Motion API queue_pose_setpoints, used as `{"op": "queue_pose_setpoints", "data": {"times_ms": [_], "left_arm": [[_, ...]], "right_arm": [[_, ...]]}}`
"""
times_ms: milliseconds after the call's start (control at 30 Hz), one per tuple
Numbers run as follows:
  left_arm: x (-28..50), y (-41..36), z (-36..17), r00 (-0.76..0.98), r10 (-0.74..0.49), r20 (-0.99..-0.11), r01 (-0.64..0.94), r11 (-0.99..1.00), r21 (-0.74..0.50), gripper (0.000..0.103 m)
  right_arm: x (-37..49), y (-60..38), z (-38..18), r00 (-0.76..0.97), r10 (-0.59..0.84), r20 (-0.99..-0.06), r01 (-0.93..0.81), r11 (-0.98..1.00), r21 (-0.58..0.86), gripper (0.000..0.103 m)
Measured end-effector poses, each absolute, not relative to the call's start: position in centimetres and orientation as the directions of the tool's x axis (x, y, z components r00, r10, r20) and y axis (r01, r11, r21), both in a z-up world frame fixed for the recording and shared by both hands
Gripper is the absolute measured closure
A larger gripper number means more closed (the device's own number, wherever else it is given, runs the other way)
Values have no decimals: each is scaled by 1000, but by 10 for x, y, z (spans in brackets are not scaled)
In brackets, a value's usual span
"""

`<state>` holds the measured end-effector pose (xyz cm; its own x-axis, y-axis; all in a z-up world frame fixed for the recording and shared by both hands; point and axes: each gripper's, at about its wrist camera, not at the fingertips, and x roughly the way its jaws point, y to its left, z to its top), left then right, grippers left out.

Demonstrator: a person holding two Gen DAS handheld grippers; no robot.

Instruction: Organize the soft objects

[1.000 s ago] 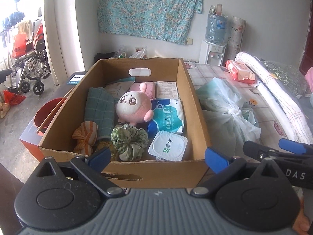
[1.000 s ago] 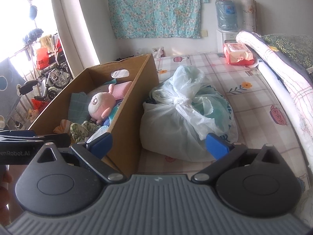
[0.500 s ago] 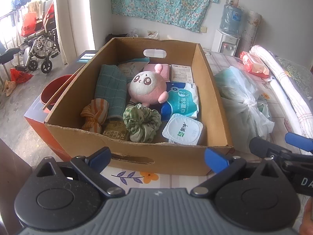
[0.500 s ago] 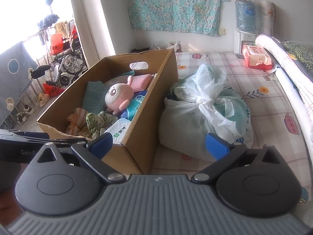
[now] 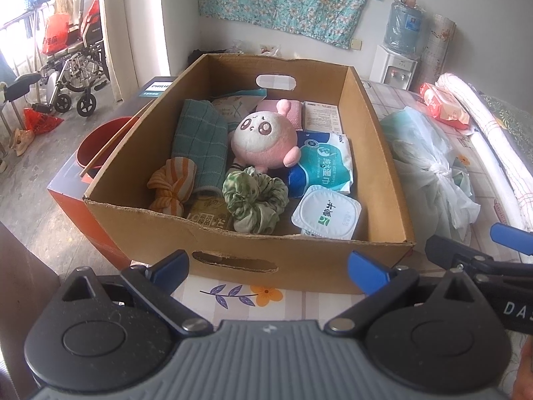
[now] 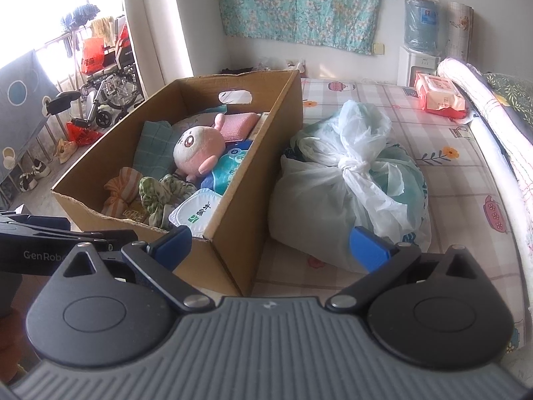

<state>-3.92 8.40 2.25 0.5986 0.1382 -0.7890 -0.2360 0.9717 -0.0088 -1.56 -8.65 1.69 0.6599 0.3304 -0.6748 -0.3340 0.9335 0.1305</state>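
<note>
A cardboard box [image 5: 299, 263] [image 6: 233, 233] stands on the bed and holds a pink plush toy [image 5: 265, 141] [image 6: 198, 146], a green scrunchie [image 5: 255, 200] [image 6: 160, 193], an orange striped knotted cloth [image 5: 171, 186] [image 6: 121, 190], a folded green towel [image 5: 200, 140], a blue wet-wipes pack [image 5: 321, 166] and a white tub [image 5: 326, 215] [image 6: 196, 213]. My left gripper [image 5: 268, 265] is open, in front of the box's near wall, holding nothing. My right gripper [image 6: 269, 241] is open too, between the box corner and a tied plastic bag [image 6: 349, 193] [image 5: 429, 163].
A rolled quilt [image 6: 483, 100] lies along the bed's right side, with a red wipes pack [image 6: 439, 96] at the far end. Left of the bed sit an orange box with a red basin [image 5: 96, 146], and a wheelchair [image 5: 73, 76] farther off. A water dispenser [image 5: 399, 53] stands by the back wall.
Both grippers have pulled back and risen, so the box now shows from farther off and higher, with its near wall and handle cutout in sight. Neither took hold of anything.
</note>
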Motion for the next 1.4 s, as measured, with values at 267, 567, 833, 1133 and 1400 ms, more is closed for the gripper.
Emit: {"op": "queue_pose_setpoints", "data": {"times_ms": [267,567,833,1133,1400], "left_arm": [[-39,87,21,588,150,-795,-246,969,1,2],[-39,87,20,583,145,-799,-248,969,-4,2],[-39,86,19,579,146,-802,-247,969,-2,2],[-39,85,19,578,149,-803,-249,969,1,2],[-39,85,18,577,150,-803,-250,968,2,2]], "right_arm": [[-12,-83,14,646,334,-686,-343,930,130,1],[-11,-83,12,640,333,-693,-340,931,134,1],[-10,-84,11,635,333,-697,-339,931,136,1],[-10,-84,11,635,333,-697,-338,931,137,1],[-10,-84,11,633,333,-698,-339,931,137,1]]}}
